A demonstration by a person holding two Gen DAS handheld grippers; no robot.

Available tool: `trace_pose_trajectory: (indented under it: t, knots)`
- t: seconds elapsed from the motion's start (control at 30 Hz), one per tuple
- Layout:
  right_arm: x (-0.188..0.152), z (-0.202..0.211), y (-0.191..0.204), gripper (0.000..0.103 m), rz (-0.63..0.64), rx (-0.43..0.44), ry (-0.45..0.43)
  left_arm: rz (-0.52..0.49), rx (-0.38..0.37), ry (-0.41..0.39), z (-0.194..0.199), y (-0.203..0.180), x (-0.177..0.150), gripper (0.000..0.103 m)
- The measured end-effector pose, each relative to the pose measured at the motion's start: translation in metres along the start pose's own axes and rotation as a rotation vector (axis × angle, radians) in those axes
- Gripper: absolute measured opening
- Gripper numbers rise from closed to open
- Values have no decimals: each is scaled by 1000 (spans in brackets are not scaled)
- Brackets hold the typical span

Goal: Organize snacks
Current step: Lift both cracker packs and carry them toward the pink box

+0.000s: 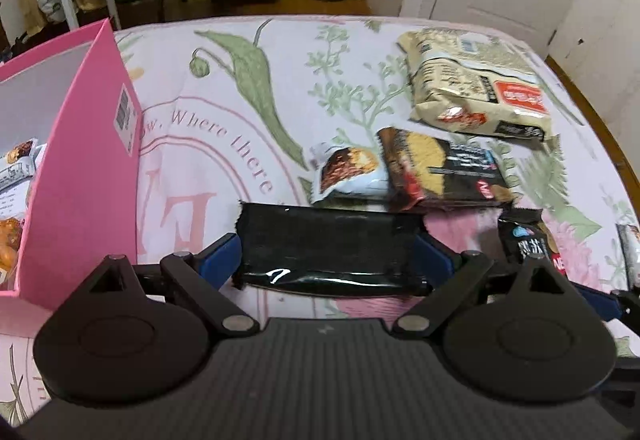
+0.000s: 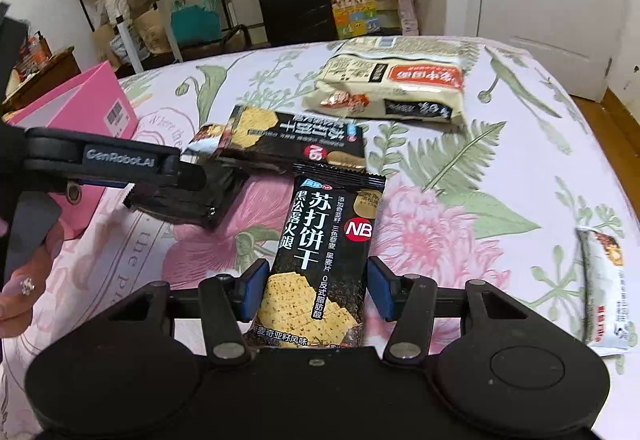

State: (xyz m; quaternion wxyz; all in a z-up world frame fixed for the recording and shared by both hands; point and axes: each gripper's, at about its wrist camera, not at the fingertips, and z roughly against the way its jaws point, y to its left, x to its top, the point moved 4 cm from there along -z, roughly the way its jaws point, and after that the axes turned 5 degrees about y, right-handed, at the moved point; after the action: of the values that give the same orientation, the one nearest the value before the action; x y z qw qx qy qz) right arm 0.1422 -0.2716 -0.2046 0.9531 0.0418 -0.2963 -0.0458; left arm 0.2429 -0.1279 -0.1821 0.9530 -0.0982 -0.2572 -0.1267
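Surface: a bed (image 2: 460, 168) under a white cover printed with green leaves, pink flowers and pink lettering; it carries all the snacks. Wooden bed frame shows along the right edge.

Left gripper (image 1: 332, 264): clenched crosswise on a plain black snack packet (image 1: 330, 248), blue pads pressed to both its short ends, packet held off the cover near the bed's near-left part. From the right wrist view the left gripper (image 2: 208, 196) reaches in from the left with that packet (image 2: 180, 200) in its tip.

Right gripper (image 2: 316, 290): jaws released, a black soda-cracker packet (image 2: 324, 260) lying lengthwise between the blue pads; small gaps show either side, so not gripped. Packet rests on the cover, near middle.

Pink box (image 1: 80, 160): open, at the left edge; wrapped snacks visible inside.

Other snacks on the cover: a second black cracker packet (image 2: 292, 144) just beyond the first, touching a small white-wrapped snack (image 1: 348, 172); a large cream bag (image 2: 392, 84) toward the far edge; another small white packet (image 2: 604, 288) near the right edge.

Room beyond the far edge: black suitcase (image 2: 296, 0), teal bag (image 2: 196, 20), colourful carton (image 2: 356, 18), white door (image 2: 556, 0), wood floor.
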Motion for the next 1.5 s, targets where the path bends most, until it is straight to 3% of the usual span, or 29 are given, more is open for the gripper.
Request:
trace_pose_trajectory:
  t: [0.23, 0.27, 0.47, 0.6, 0.7, 0.77, 0.9, 0.97, 1.1, 1.17, 1.3, 1.4, 1.47, 1.5]
  knots:
    - [5, -2, -4, 58, -20, 10, -8, -41, 55, 38, -16, -12, 0, 96]
    - [5, -4, -3, 58, -21, 12, -5, -52, 61, 38, -19, -14, 0, 101]
    - [6, -15, 0, 58, -21, 21, 10, -94, 112, 15, -24, -27, -4, 102]
    - [5, -19, 0, 58, -28, 24, 17, -90, 83, 7, -24, -22, -5, 103]
    - [4, -18, 0, 58, -26, 27, 18, -32, 31, 11, -20, -13, -6, 91]
    - [3, -15, 2, 58, -12, 28, 15, -46, 10, 11, -12, -14, -9, 66]
    - [4, -9, 11, 58, 41, 43, 0, -68, -28, 19, 0, -16, -18, 41]
    - [6, -9, 14, 58, 70, 46, -6, -38, -52, 38, 5, -11, -23, 18]
    - [10, -12, 17, 58, 111, 53, -4, 69, -132, 115, 7, 14, -35, 8]
    - [12, -13, 19, 58, 134, 62, -4, 143, -174, 147, 5, 27, -40, 8]
    - [18, -28, 30, 57, 251, 75, -6, 224, -235, 109, 8, 39, -40, 11]
    - [24, -41, 36, 57, 333, 60, -11, 268, -268, 82, 13, 43, -33, 19]
    - [28, -45, 36, 57, 343, 79, 4, 297, -273, 74, 12, 45, -27, 54]
    - [29, -45, 37, 57, 340, 94, 13, 314, -266, 70, 11, 45, -24, 59]
